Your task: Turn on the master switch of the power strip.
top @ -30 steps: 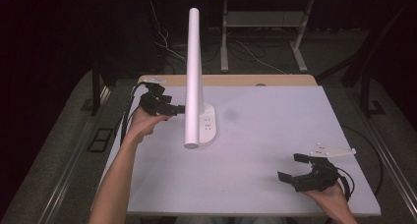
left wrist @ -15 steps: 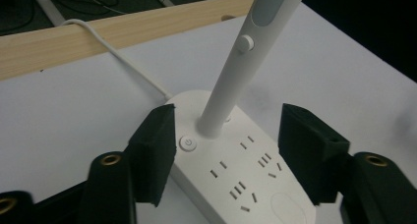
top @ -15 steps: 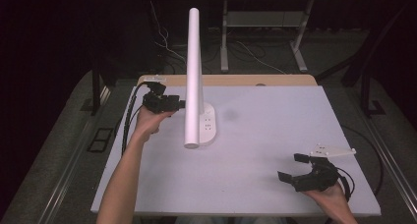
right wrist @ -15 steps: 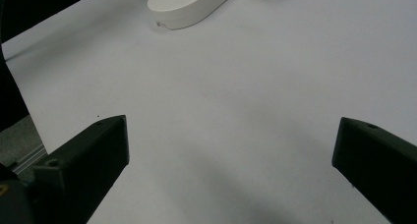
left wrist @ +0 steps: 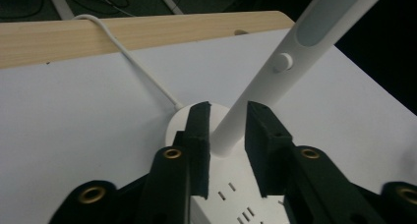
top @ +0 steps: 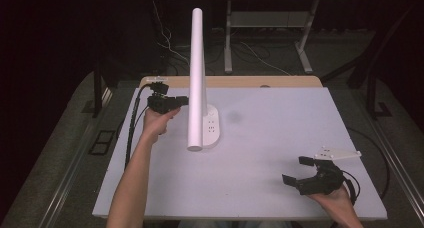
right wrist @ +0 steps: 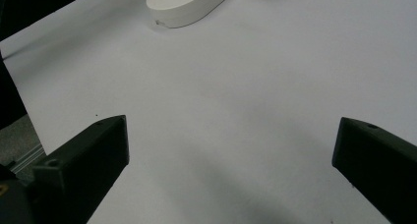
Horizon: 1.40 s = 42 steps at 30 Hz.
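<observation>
Two tongs are in my hands at the white table (top: 260, 153). My left tongs (top: 181, 102) sit at the far left part of the table, pointing right toward the lamp (top: 196, 78). Along the left tongs' own view, their black pads (left wrist: 198, 130) stand on either side of the lamp's white stem (left wrist: 248, 103), low down, just above where it rises from the base (left wrist: 226, 194). The jaws have just been closing, with the stem between them. The left pad looks to be at the stem or very nearly so; on the right I see a thin gap between pad and stem, so I read the jaws as not yet pressing on it.

The lamp stands left of the table's middle, toward the far edge. Its oval white base lies flat on the table, and the long white head leans toward the camera in the high view. A small round button (left wrist: 282, 62) sits on the stem where the head begins. A white cord (left wrist: 133, 52) runs from the base's far end over the bare wooden strip (left wrist: 74, 37) at the far edge.

My right tongs (top: 305, 174) rest at the near right corner, well apart from the lamp, released and wide, with nothing between the jaws. In their view (right wrist: 231, 155) the bare table shows between them, and the lamp base (right wrist: 187, 3) lies far off.
</observation>
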### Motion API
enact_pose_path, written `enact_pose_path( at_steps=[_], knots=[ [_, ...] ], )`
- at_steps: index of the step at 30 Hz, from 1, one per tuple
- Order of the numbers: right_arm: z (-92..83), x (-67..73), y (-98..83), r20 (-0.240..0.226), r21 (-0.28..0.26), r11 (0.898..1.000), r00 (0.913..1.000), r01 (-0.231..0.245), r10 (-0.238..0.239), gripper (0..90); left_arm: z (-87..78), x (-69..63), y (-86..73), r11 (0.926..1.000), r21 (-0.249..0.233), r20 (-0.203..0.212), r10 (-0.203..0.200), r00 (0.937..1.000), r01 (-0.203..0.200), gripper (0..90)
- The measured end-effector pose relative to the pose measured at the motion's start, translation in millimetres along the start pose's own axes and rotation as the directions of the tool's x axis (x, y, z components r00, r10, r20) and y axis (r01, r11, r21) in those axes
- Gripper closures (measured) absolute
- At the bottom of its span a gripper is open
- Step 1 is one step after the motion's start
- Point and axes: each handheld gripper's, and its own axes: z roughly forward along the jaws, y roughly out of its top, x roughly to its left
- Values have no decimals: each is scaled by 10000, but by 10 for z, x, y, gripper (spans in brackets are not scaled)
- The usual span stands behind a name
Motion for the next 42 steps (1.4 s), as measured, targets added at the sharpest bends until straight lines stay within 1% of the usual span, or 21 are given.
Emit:
enact_pose_path(
  at_steps=[3,4,5,8,10,16,18,24,31,36,42],
  knots=[
    [3,1,0,-3,14,10000,10000,20,-20,2,41,20,-14,10000,2,-41,-88,10000,88,813],
    [4,0,-1,-4,11,10000,10000,12,-12,2,56,23,-18,9999,-15,-59,-110,9999,110,845],
    [4,0,-1,-4,11,10000,10000,12,-12,2,66,33,-21,10000,33,-114,0,9999,1,845],
    [4,-2,0,-16,14,10000,10000,-4,4,2,110,40,-36,9999,-56,-165,-100,9998,99,894],
    [4,-2,-1,-22,20,10000,10000,1,-1,2,144,45,-46,9998,-76,-156,-186,9997,185,899],
    [5,-2,-3,-35,51,10000,10000,-1,1,2,236,43,-81,9996,17,-223,-270,9994,270,900],
    [6,-3,-3,-36,58,10000,10000,2,-2,2,257,48,-88,9997,73,-278,-228,9994,230,900],
    [14,-6,-3,-19,53,9999,9999,100,-100,2,316,59,-121,9995,140,-380,-282,9989,287,900],
    [21,-4,-5,-40,135,9998,9999,110,-109,2,383,72,-173,9990,343,-383,-273,9989,287,900],
    [32,0,-7,-54,232,9997,9999,127,-126,2,425,80,-206,9984,415,-417,-356,9985,374,900],
    [41,2,-8,-56,281,9995,9999,163,-161,2,468,93,-247,9977,587,-492,-316,9983,345,900]
  ],
)
